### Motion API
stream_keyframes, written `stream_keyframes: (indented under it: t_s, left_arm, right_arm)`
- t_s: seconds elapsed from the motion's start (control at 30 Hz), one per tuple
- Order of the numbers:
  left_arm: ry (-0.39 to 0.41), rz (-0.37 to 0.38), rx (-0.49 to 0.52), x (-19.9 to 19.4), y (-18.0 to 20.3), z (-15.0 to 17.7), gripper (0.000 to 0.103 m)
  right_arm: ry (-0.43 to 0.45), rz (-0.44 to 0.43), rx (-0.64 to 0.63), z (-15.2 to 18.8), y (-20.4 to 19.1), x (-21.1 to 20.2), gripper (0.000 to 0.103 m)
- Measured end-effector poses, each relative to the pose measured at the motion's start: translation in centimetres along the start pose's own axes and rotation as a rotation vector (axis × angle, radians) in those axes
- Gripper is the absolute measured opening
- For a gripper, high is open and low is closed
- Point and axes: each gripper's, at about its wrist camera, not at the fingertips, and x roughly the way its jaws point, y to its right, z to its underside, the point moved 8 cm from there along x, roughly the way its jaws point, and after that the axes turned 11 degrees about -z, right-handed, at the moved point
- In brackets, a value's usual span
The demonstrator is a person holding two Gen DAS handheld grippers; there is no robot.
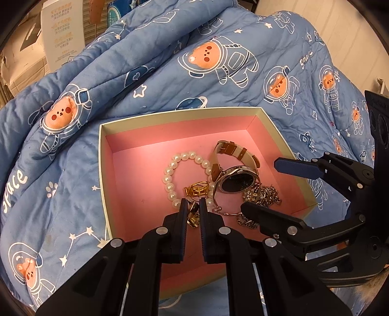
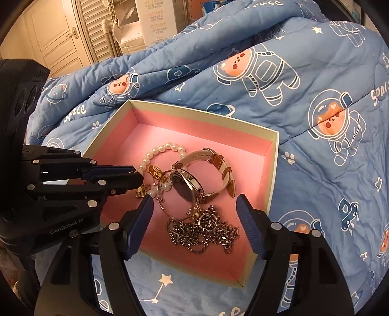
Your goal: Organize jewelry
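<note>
A pink-lined box (image 1: 136, 155) (image 2: 267, 167) lies on a blue quilt. It holds a pearl bracelet (image 1: 170, 175) (image 2: 158, 149), a watch with a white and brown strap (image 1: 237, 181) (image 2: 187, 187), a gold ring (image 1: 195, 189) (image 2: 155, 171) and a silver chain (image 1: 263, 195) (image 2: 204, 231). My left gripper (image 1: 192, 206) (image 2: 138, 178) is shut on a small gold pendant (image 1: 193, 218) (image 2: 142, 190) just above the box floor. My right gripper (image 2: 195, 209) (image 1: 260, 184) is open over the silver chain, empty.
The blue astronaut-bear quilt (image 1: 218, 60) (image 2: 316, 97) rises in folds behind and beside the box. White cartons (image 1: 60, 36) (image 2: 158, 21) and a cream louvred door (image 2: 60, 36) stand behind the bed.
</note>
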Motion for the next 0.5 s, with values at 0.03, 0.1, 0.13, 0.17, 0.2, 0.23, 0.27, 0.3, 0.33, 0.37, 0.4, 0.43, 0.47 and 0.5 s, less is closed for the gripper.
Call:
stream_keyframes:
  t_s: [0.03, 0.1, 0.13, 0.17, 0.2, 0.23, 0.27, 0.3, 0.33, 0.37, 0.4, 0.43, 0.47, 0.5]
  left_arm:
    - [0.005, 0.000, -0.005, -0.2, -0.1, 0.0, 0.014]
    - [0.014, -0.005, -0.013, -0.4, -0.3, -0.3, 0.022]
    - [0.019, -0.004, -0.017, -0.6, -0.4, -0.4, 0.023]
    - [0.025, -0.002, -0.020, -0.8, -0.5, -0.5, 0.028]
    - [0.032, -0.003, -0.023, -0.9, -0.5, -0.6, 0.034]
    - [0.041, -0.008, -0.028, -1.1, -0.6, -0.6, 0.037]
    - [0.050, -0.011, -0.030, -1.3, -0.7, -0.7, 0.040]
    - [0.058, -0.008, -0.033, -1.6, -0.8, -0.7, 0.043]
    - [0.065, -0.004, -0.038, -1.8, -0.8, -0.7, 0.045]
    - [0.071, 0.001, -0.044, -2.0, -0.8, -0.7, 0.049]
    - [0.079, 0.006, -0.051, -2.3, -0.9, -0.7, 0.052]
    - [0.086, 0.011, -0.055, -2.5, -0.9, -0.7, 0.054]
    - [0.093, 0.016, -0.059, -2.8, -0.9, -0.7, 0.056]
    - [0.102, 0.019, -0.064, -3.1, -0.9, -0.6, 0.058]
  right_arm:
    - [0.002, 0.001, -0.003, 0.0, 0.0, -0.1, 0.070]
    - [0.006, 0.008, -0.014, 0.1, 0.0, -0.4, 0.070]
    - [0.009, 0.009, -0.021, 0.1, -0.1, -0.5, 0.070]
    - [0.014, 0.012, -0.027, 0.1, -0.1, -0.7, 0.070]
    - [0.021, 0.014, -0.031, 0.0, -0.2, -0.9, 0.070]
    - [0.029, 0.012, -0.034, 0.0, -0.2, -1.1, 0.070]
    - [0.034, 0.007, -0.037, 0.0, -0.4, -1.3, 0.070]
    - [0.038, 0.003, -0.042, -0.1, -0.5, -1.5, 0.070]
    - [0.043, 0.001, -0.047, 0.0, -0.6, -1.7, 0.070]
    - [0.046, 0.002, -0.054, 0.0, -0.8, -1.8, 0.070]
    - [0.050, 0.003, -0.063, 0.1, -1.0, -2.0, 0.070]
    - [0.055, 0.001, -0.069, 0.1, -1.2, -2.2, 0.070]
    - [0.059, 0.000, -0.075, 0.3, -1.4, -2.4, 0.071]
    - [0.064, 0.001, -0.080, 0.4, -1.6, -2.6, 0.071]
